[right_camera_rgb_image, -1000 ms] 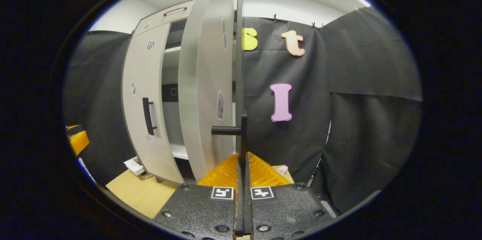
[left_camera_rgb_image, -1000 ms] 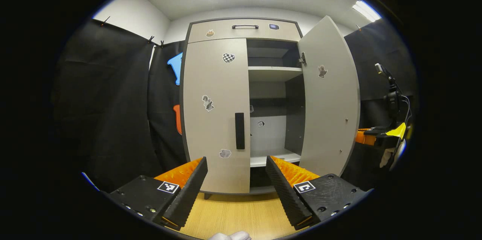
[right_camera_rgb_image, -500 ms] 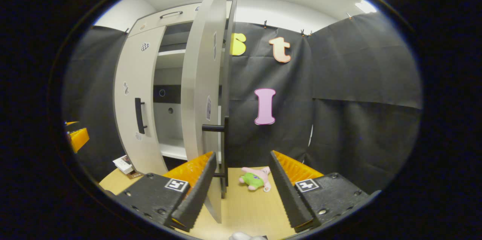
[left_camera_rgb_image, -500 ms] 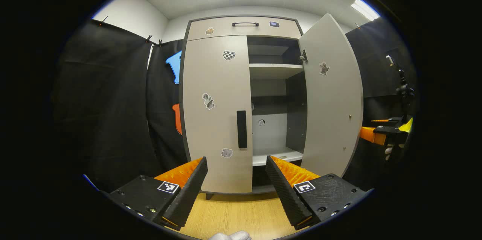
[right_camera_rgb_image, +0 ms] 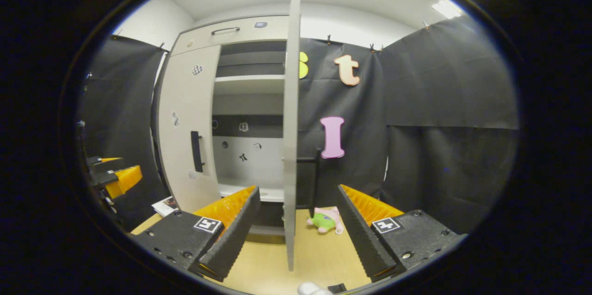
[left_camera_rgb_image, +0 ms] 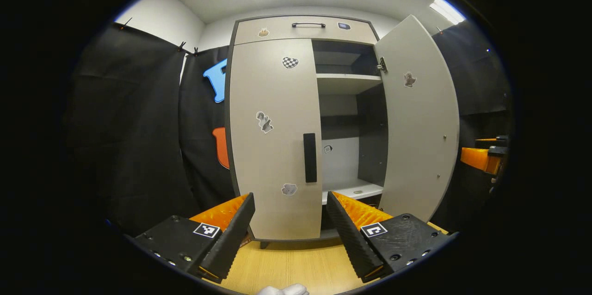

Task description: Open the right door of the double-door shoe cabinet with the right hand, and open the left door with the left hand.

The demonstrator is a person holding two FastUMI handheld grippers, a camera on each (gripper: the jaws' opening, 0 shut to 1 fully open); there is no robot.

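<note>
The shoe cabinet stands ahead in the left gripper view. Its left door (left_camera_rgb_image: pixel 275 138) is closed, with a black vertical handle (left_camera_rgb_image: pixel 310 157) near the inner edge. The right door (left_camera_rgb_image: pixel 421 119) is swung wide, baring the shelves (left_camera_rgb_image: pixel 347 83). My left gripper (left_camera_rgb_image: pixel 290 202) is open and holds nothing, a short way in front of the left door, below its handle. In the right gripper view the right door (right_camera_rgb_image: pixel 291 124) shows edge-on, its handle (right_camera_rgb_image: pixel 315 175) just behind it. My right gripper (right_camera_rgb_image: pixel 298 193) is open, apart from that door. The left door (right_camera_rgb_image: pixel 187 124) and its handle (right_camera_rgb_image: pixel 196 150) are at left.
A small green and pink plush toy (right_camera_rgb_image: pixel 326 220) lies on the wooden floor (right_camera_rgb_image: pixel 314 253) right of the open door. A booklet (right_camera_rgb_image: pixel 165 205) lies by the cabinet's left foot. A top drawer (left_camera_rgb_image: pixel 305 30) has its own handle. Black cloth walls stand on both sides.
My right gripper opened, let go of the right door's handle and drew back. The right door swung a little wider. The left gripper shifted slightly to the left and stayed open.
</note>
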